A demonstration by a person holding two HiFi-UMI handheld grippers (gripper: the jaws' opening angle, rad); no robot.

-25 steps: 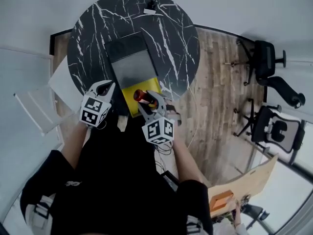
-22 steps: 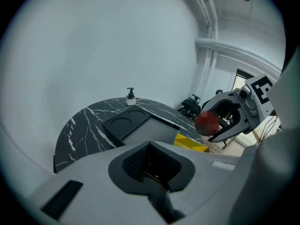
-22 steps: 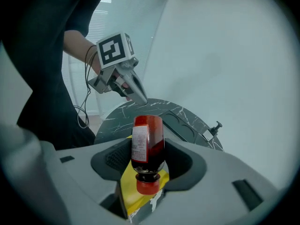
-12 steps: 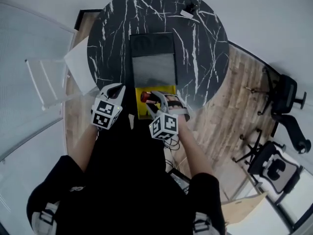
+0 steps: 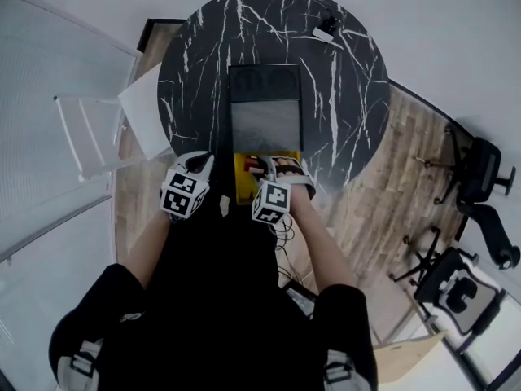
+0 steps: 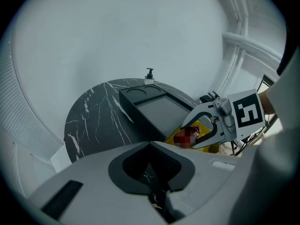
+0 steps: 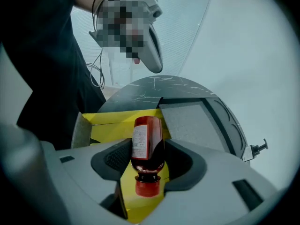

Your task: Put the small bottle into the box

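A small red bottle point(image 7: 147, 142) with a white label and red cap is clamped between the jaws of my right gripper point(image 7: 147, 159), cap end towards the camera. It hangs over the open yellow box point(image 7: 112, 122) at the table's near edge. From the head view the bottle point(image 5: 256, 167) shows in the right gripper point(image 5: 273, 168) just above the box point(image 5: 241, 175). My left gripper point(image 5: 200, 162) hovers left of the box, jaws together and empty point(image 6: 150, 146). The left gripper view shows the right gripper point(image 6: 205, 125) over the box point(image 6: 204, 124).
A long black case point(image 5: 264, 108) with a grey panel lies in the middle of the round black marble table point(image 5: 195, 63). A small pump dispenser point(image 6: 149, 74) stands at the far edge. A white chair point(image 5: 89, 129) is on the left, and office chairs point(image 5: 480, 173) are on the right.
The head view has swung, bringing the table more central. My right gripper still holds the bottle and sits closer over the yellow box. The left gripper stays beside it.
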